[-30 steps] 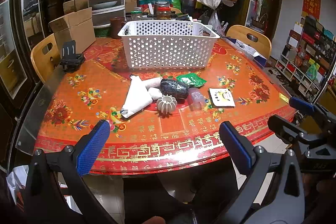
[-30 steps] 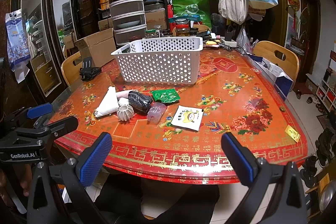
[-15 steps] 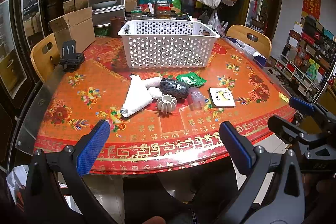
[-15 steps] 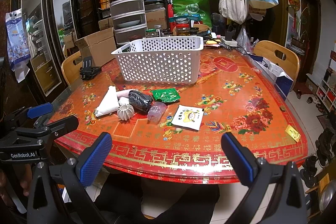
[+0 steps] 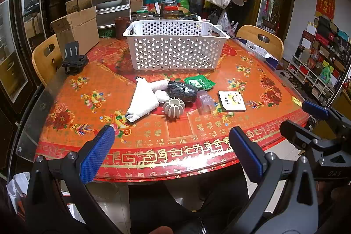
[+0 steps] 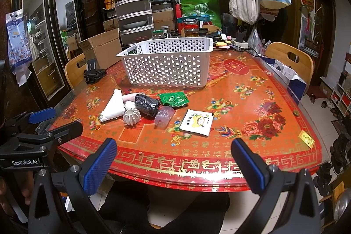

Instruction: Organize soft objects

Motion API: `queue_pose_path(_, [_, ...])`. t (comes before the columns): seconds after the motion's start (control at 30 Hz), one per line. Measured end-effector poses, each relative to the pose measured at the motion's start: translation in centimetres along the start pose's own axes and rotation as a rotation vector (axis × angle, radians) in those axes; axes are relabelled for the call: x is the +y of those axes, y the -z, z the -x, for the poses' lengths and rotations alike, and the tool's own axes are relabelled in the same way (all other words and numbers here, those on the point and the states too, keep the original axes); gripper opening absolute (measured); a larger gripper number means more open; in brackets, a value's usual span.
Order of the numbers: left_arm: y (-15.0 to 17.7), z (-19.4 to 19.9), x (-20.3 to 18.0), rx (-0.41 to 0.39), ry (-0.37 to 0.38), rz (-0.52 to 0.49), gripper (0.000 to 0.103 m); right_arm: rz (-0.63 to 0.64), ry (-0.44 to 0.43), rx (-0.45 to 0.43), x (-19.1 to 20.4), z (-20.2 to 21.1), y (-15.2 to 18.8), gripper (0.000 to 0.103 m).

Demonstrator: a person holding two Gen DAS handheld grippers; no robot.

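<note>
A white perforated basket point(image 5: 175, 47) point(image 6: 166, 63) stands at the back of the red table. In front of it lies a cluster: a white cone-shaped cloth point(image 5: 142, 100) point(image 6: 113, 108), a black pouch point(image 5: 181, 90) point(image 6: 146, 104), a white ribbed ball point(image 5: 174, 107) point(image 6: 131, 116), a green packet point(image 5: 198, 82) point(image 6: 173, 99), a clear purple cup point(image 5: 205, 100) point(image 6: 164, 116) and a white sachet point(image 5: 231, 100) point(image 6: 196, 121). My left gripper point(image 5: 171, 150) and right gripper point(image 6: 173, 157) are open and empty, held at the table's near edge.
A black phone stand point(image 5: 73, 60) sits at the table's left. A cardboard box point(image 5: 76, 30), stacked trays, jars and bags crowd the back. Wooden chairs stand at left point(image 5: 46, 56) and back right point(image 5: 261, 41). A shelf point(image 5: 316, 71) lines the right wall.
</note>
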State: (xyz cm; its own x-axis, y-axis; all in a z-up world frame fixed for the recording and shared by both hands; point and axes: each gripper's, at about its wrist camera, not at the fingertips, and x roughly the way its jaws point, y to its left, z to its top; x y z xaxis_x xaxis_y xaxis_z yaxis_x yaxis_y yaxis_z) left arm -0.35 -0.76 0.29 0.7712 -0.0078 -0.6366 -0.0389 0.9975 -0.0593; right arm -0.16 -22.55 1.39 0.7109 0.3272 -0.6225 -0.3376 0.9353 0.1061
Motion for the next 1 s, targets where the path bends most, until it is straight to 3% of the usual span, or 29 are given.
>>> queue_pose_path(0.37, [0.6,-1.0,0.9,-0.014,0.016,0.015,0.103,-0.015,-0.013,0.001,0.5,-0.6,0.5,0.103])
queue_pose_path(0.57, [0.4,-2.4,2.6,-0.020,-0.032,0.030,0.103,0.006,-0.002,-0.087,0.2,-1.1,0.6,0.103])
queue_pose_path(0.67, [0.3,-3.6,3.8,0.005,-0.013,0.054,0.103,0.019,0.006,-0.120,-0.1,-2.0,0.7,0.103])
queue_pose_path(0.8, [0.6,-5.8,6.9,0.037,0.044,0.129,0.103,-0.033,0.009,-0.024,-1.6,-5.0,0.9,0.103])
queue_pose_path(1.0, [1.0,-8.6,9.0,0.049,0.016,0.123,0.103,-0.064,0.015,0.045,-3.0,-8.1,1.5,0.103])
